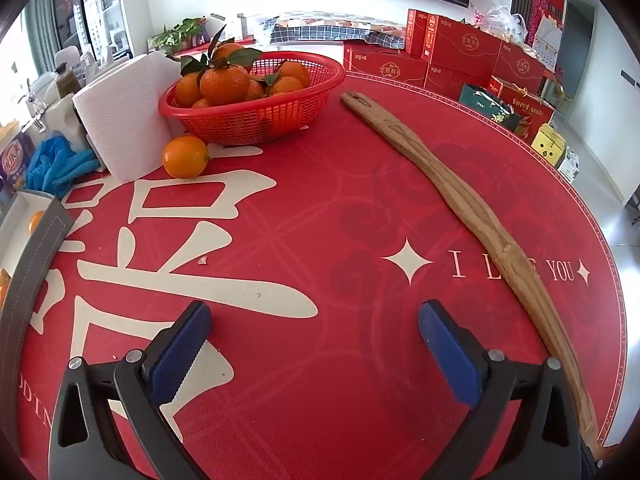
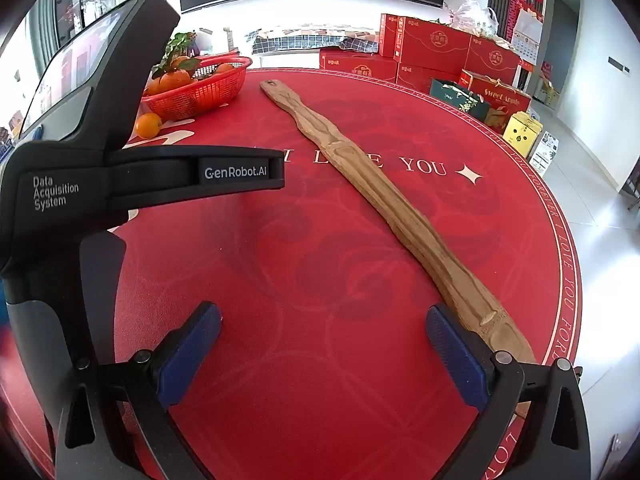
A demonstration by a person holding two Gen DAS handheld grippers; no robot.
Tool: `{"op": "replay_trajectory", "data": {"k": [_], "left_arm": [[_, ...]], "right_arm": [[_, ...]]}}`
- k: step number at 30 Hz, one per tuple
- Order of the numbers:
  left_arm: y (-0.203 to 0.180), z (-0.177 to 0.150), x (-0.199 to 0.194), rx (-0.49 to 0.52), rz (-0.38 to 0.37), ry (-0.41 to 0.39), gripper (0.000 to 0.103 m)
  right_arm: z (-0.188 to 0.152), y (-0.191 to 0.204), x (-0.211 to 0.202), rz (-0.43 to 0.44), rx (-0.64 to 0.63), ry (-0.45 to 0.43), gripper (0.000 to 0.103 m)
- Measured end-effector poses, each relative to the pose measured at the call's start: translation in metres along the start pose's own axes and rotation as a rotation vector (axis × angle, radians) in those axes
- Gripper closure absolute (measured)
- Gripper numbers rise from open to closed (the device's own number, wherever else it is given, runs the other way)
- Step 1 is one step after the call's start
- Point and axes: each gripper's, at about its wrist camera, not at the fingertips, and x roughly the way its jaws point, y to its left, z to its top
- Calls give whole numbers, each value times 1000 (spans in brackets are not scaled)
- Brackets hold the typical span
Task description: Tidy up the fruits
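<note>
A red mesh basket holds several oranges with leaves at the far left of the round red table. One loose orange lies on the table just in front of the basket, beside a paper towel roll. My left gripper is open and empty, low over the table, well short of the orange. In the right wrist view the basket and loose orange are far off at the left. My right gripper is open and empty. The left gripper's black body fills that view's left side.
A long wooden stick lies diagonally across the table's right half, also in the right wrist view. A paper towel roll, blue gloves and a grey box crowd the left edge. Red gift boxes stand beyond the table.
</note>
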Motion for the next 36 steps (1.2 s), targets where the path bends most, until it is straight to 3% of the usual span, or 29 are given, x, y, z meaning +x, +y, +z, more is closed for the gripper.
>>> {"op": "replay_trajectory", "data": {"k": [1,36], "left_arm": [[1,0,0,-19,-27,-3,0],[1,0,0,-19,-26,-3,0]], "right_arm": [[0,0,0,0,-1,-1,0],[0,0,0,1,2,-2,0]]}}
